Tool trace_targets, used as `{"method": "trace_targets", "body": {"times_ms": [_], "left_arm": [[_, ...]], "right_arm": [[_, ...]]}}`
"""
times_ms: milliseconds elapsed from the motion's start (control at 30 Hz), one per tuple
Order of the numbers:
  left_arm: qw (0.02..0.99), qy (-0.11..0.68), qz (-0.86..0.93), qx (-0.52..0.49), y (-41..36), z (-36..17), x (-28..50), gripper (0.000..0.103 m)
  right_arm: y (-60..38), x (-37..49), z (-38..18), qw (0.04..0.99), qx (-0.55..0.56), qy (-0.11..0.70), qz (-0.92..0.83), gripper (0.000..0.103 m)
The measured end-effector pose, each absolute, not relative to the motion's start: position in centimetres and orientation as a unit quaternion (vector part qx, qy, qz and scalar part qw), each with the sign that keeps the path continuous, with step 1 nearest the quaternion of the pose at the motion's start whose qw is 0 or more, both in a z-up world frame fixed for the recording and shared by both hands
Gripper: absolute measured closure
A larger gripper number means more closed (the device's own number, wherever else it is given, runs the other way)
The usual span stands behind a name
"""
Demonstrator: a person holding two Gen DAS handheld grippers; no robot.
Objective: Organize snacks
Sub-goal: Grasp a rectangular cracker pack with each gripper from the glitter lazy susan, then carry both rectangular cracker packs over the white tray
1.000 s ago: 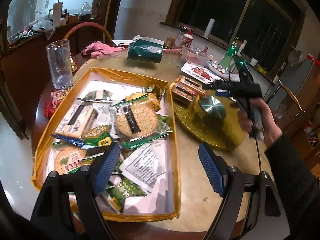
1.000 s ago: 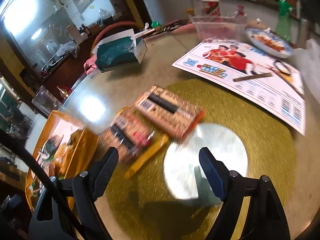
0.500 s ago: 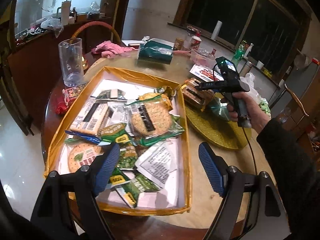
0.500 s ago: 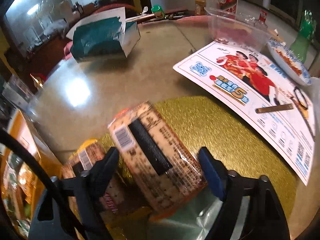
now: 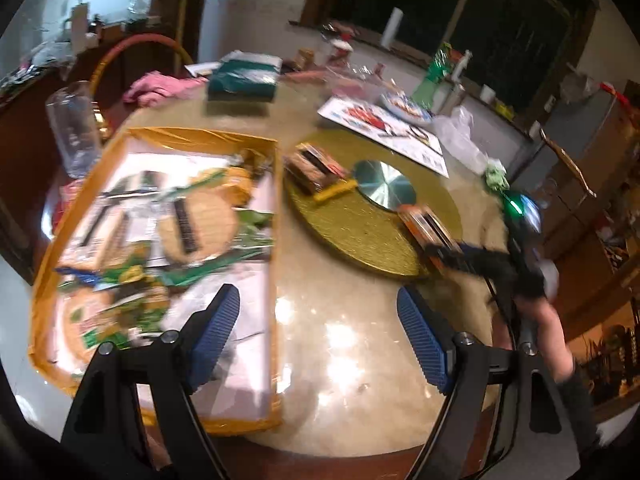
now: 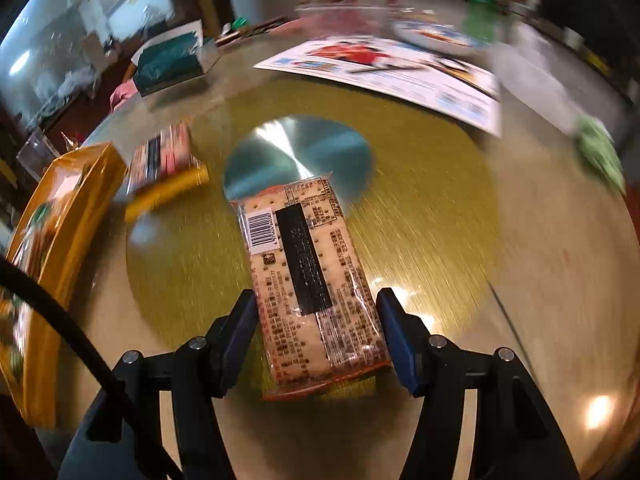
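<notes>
My right gripper (image 6: 316,320) is shut on a cracker pack (image 6: 308,276) with a barcode and a black stripe, held over the gold turntable (image 6: 432,208). In the left wrist view the same pack (image 5: 430,226) sits in the right gripper (image 5: 444,254) at the turntable's right edge. Another cracker pack (image 6: 160,156) and a yellow bar (image 6: 168,192) lie at the turntable's left side. My left gripper (image 5: 320,328) is open and empty above the table, beside the gold-rimmed snack box (image 5: 274,280) filled with several wrapped snacks.
A printed flyer (image 5: 384,128), a teal tissue box (image 5: 242,80), a glass mug (image 5: 74,128), a pink cloth (image 5: 158,88) and a green bottle (image 5: 438,68) stand around the round table. A silver disc (image 6: 300,152) marks the turntable's centre.
My right gripper has closed on the top cracker pack and carried it away from the other pack, toward the turntable's right edge. My left gripper has swung right, off the snack box.
</notes>
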State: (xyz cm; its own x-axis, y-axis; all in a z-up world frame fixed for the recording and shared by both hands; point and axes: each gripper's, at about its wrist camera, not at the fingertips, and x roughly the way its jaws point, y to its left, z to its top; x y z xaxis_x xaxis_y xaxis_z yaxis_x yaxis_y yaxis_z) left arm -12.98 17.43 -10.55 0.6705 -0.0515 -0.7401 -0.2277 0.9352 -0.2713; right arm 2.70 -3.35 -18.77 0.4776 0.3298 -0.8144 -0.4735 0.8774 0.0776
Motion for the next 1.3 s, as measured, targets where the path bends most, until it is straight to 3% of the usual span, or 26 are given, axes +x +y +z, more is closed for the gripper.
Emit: {"method": "trace_targets", "body": {"times_ms": [400,867,1133,1300], "left_arm": [[0.848,0.489,0.071,-0.19,15.5,-13.7,0.6,0.022],[0.785,0.528,0.231,-0.227,21.4,-18.6,12.7,0.019],[0.811,0.525,0.224,-0.129,18.9,-19.1,11.9,0.028],[0.824,0.551,0.116,-0.063,13.8,-19.3,6.0,0.028]], "right_arm": [[-13.3,-2.8,-19.3,0.894,0.034,0.424,0.139,0.042],[-12.9,-4.3,-19.8,0.908,0.012,0.396,0.133,0.042],[-12.7,-4.5,-19.9,0.909,0.009,0.396,0.132,0.042],[-12.6,-4.5,-19.9,0.909,0.006,0.397,0.131,0.042]]}}
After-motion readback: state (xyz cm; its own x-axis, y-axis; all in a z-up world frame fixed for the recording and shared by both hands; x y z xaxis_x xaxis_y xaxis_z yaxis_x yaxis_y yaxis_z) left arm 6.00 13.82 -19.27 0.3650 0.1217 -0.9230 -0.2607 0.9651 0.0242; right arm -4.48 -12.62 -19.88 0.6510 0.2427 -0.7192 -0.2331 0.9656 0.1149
